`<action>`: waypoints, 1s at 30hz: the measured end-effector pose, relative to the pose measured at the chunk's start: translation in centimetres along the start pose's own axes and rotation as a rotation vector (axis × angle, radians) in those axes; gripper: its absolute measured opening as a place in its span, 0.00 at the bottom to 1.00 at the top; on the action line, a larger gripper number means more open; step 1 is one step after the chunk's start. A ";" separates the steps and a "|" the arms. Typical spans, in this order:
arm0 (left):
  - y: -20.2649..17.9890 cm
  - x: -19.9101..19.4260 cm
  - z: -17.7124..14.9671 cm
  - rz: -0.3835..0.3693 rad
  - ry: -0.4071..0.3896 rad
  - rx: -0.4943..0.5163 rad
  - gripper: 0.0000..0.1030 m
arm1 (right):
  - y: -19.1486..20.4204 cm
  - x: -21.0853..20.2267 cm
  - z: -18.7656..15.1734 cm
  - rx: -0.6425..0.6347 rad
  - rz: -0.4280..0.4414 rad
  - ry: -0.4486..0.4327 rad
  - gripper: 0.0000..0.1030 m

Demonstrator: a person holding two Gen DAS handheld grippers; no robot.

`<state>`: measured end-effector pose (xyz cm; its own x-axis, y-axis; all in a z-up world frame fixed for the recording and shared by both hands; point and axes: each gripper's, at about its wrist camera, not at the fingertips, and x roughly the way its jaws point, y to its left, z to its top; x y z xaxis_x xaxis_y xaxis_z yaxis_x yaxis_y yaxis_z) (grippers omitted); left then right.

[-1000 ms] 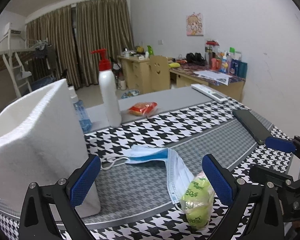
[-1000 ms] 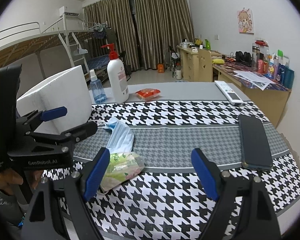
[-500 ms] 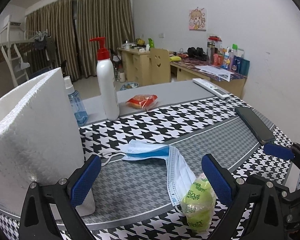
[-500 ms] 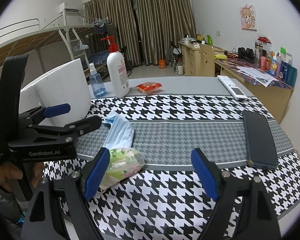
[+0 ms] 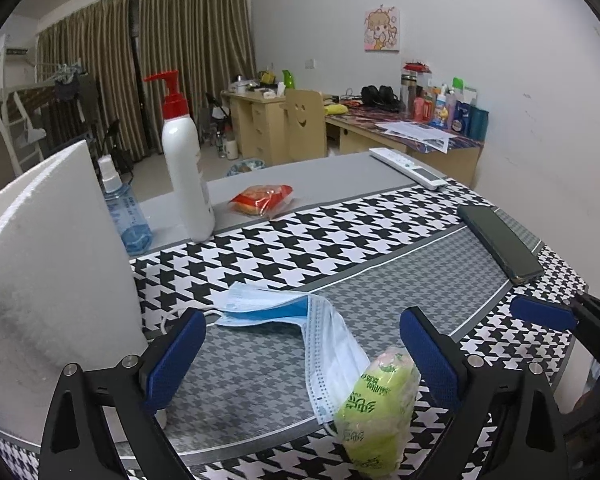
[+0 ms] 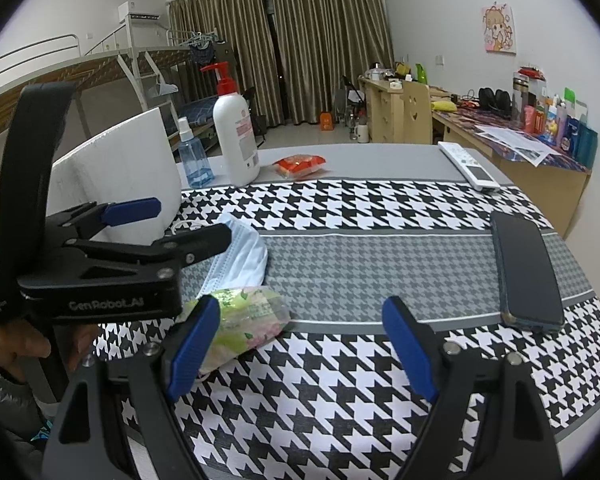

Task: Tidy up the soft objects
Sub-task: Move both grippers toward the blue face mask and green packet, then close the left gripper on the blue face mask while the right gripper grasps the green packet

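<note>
A blue face mask [image 5: 300,320] lies crumpled on the houndstooth cloth, with a green tissue pack [image 5: 376,408] just in front of it. Both also show in the right wrist view, the mask [image 6: 240,256] and the pack [image 6: 248,320]. My left gripper [image 5: 300,356] is open and empty, held just above and behind the mask and pack. My right gripper [image 6: 300,352] is open and empty, to the right of the pack. A white foam box [image 5: 48,264] stands at the left.
A white pump bottle [image 5: 186,168], a blue spray bottle [image 5: 122,208] and a red snack packet [image 5: 262,198] stand at the back. A black phone [image 6: 526,272] lies on the right and a white remote [image 6: 468,166] at the far right edge.
Both grippers have drifted slightly back and up from the table, so the view has widened a little. Nothing on the table has moved.
</note>
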<state>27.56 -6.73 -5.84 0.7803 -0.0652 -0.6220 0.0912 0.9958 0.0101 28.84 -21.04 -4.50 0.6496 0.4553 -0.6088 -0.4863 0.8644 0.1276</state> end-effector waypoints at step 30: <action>1.7 5.1 -0.6 -0.057 0.178 -0.087 0.59 | 0.4 2.3 -0.4 -0.030 0.032 0.072 0.84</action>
<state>31.29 -5.32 -9.43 0.6529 -0.1166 -0.7484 0.0720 0.9932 -0.0919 29.94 -19.68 -6.14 0.5902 0.4647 -0.6601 -0.5237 0.8427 0.1251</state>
